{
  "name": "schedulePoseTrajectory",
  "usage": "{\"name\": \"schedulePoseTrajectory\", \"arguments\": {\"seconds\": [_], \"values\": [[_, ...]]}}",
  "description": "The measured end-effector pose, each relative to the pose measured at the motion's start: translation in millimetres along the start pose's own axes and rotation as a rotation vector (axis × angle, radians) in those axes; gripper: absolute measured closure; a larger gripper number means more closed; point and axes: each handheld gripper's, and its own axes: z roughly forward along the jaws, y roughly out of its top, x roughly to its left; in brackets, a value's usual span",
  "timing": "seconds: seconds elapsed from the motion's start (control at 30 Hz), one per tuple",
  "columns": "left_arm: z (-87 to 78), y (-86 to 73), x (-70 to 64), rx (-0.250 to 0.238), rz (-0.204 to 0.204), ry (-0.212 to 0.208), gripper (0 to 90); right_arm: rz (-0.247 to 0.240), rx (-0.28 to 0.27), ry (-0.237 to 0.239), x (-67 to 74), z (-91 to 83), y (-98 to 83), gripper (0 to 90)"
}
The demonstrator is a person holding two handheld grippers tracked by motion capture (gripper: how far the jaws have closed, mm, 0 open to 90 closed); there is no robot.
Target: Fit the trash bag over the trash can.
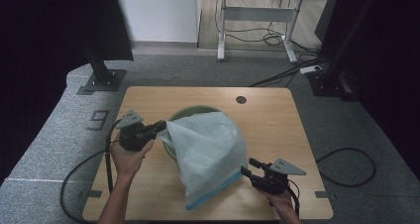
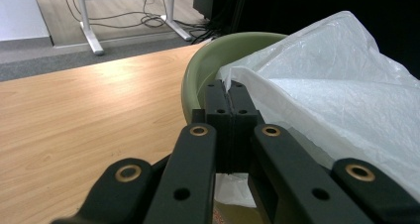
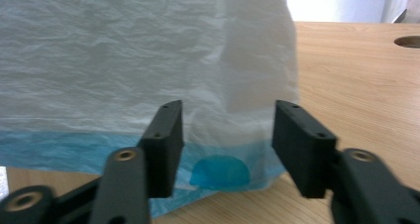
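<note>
From the high view, a white bag (image 1: 210, 152) with a blue band along its lower edge lies on the wooden counter (image 1: 277, 120), draped over a green bowl (image 1: 190, 112) at mid-counter and running down toward the person's side. The left gripper (image 1: 159, 126) meets the bag's upper left corner beside the bowl; the right gripper (image 1: 246, 168) sits at the bag's lower right edge. On the grey floor to the left of the counter a mark reads "9" (image 1: 99, 120). The left gripper view adds the close detail: the left gripper (image 2: 230, 87) has its fingers pressed together on a fold of the bag (image 2: 346, 95) right at the bowl (image 2: 218, 60) rim. The right gripper view shows the right gripper (image 3: 228, 135) with its fingers (image 3: 166, 135) standing apart, pads off the film, the bag (image 3: 138, 60) corner just beyond the gap; a blue tab (image 3: 220, 173) sits in the blue band there, above the counter (image 3: 366, 75).
</note>
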Motion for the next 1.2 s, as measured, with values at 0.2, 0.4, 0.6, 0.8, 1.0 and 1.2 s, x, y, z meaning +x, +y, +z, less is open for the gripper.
{"name": "schedulePoseTrajectory", "arguments": {"seconds": [0.2,0.4,0.6,0.8,1.0,1.2], "values": [[1.7,-0.6,-0.6,0.007,0.001,-0.004,89.5,0.003,-0.010,-0.003,0.0,7.9,12.8,30.5],[2.6,-1.5,-0.2,0.010,-0.001,-0.010,89.6,-0.008,-0.022,0.063,-5.3,19.7,28.6,25.5],[1.2,-2.0,0.4,0.005,-0.002,-0.011,89.5,-0.015,-0.034,0.092,-10.3,24.8,33.4,45.7],[0.8,-2.2,-0.1,0.001,-0.007,-0.016,89.5,-0.041,-0.048,0.108,-7.6,25.2,35.8,69.2],[1.7,-2.2,-0.9,0.001,-0.004,-0.017,89.5,-0.040,-0.044,0.117,-5.1,27.4,38.8,81.1],[1.1,-2.6,-0.6,-0.002,-0.009,-0.017,89.5,-0.051,-0.033,0.114,-1.7,29.6,39.2,86.5]]}}
